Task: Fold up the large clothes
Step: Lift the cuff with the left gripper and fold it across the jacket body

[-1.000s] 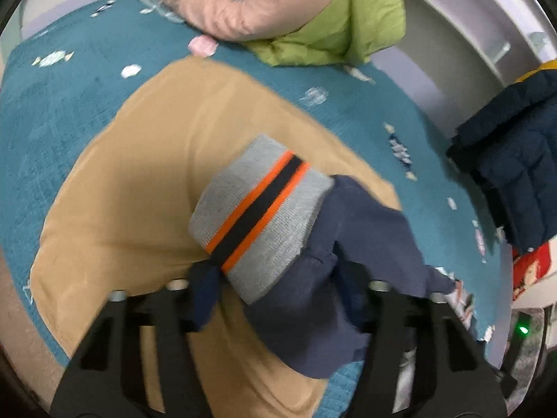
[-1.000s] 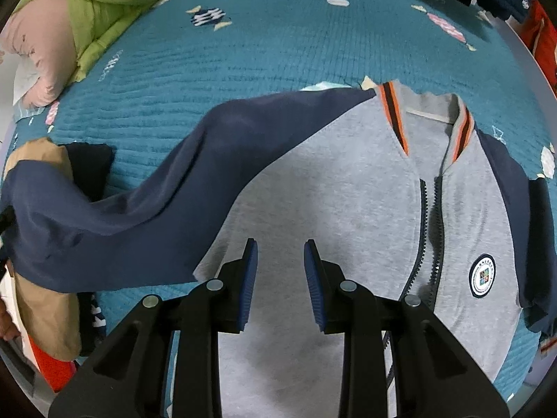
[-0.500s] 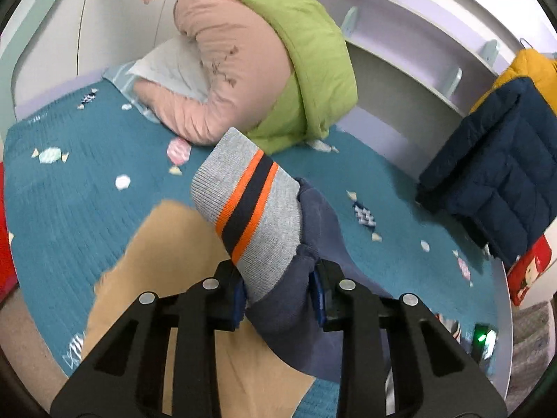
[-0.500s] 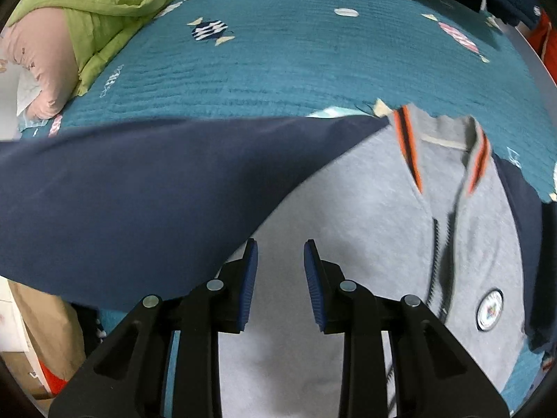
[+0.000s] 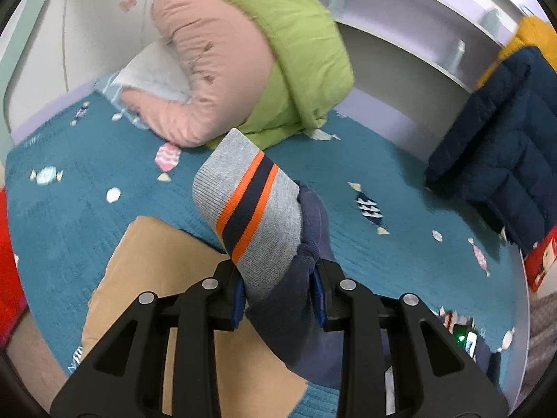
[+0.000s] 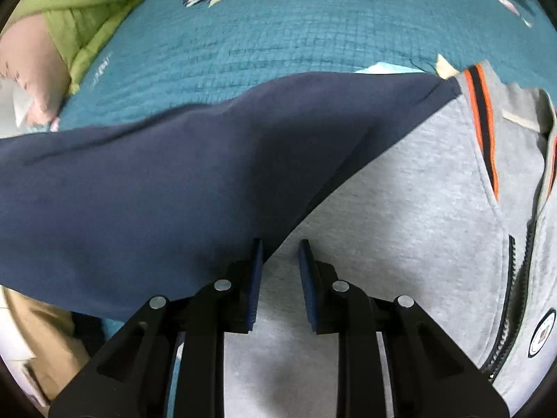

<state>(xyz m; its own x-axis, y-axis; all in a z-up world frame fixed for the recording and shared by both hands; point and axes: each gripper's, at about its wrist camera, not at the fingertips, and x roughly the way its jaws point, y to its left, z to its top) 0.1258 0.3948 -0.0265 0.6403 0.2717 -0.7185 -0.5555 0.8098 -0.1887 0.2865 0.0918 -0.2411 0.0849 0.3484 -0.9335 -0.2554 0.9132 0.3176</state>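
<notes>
Above the teal bedspread (image 5: 69, 216), the left tongs (image 5: 278, 299) clamped the jacket's striped cuff (image 5: 250, 216); the right tongs (image 6: 278, 271), empty, were closing over the grey jacket (image 6: 400, 244).

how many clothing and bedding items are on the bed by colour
grey and navy: 1, the jacket, its striped cuff clamped in the left gripper
tan: 1, a garment
dark navy quilted: 1, a puffer coat
pink and green: 1, a rolled duvet
total: 4
</notes>
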